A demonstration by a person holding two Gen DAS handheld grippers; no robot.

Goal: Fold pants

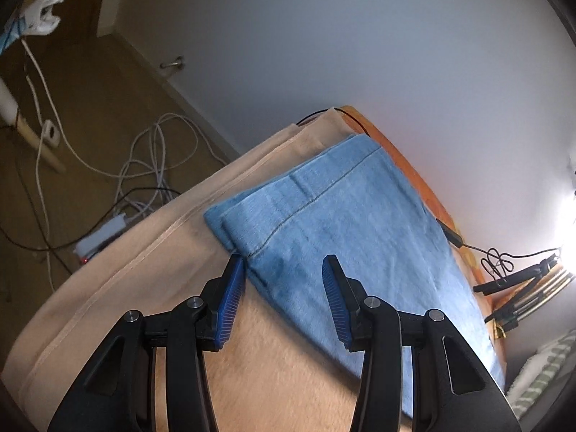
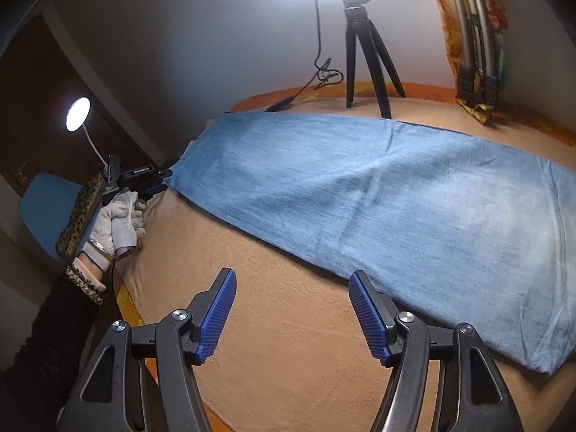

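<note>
Light-blue denim pants [image 2: 378, 194] lie flat as one long strip, legs stacked, on the beige blanket [image 2: 280, 331] covering the worktop. Left hand-held gripper [image 1: 282, 270] is open, jaws straddling the hem end's corner, nothing pinched. Right hand-held gripper [image 2: 293, 288] is open too, just off the near long edge. Judged step: lengthwise fold done, crosswise fold pending. Next: close on the hem corners, carry them toward the waist end.

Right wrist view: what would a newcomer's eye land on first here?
The light blue pants lie flat in a long band across the beige blanket. Behind them a black tripod stands under a glaring lamp. At far left, the left gripper sits open at the hem end.
</note>
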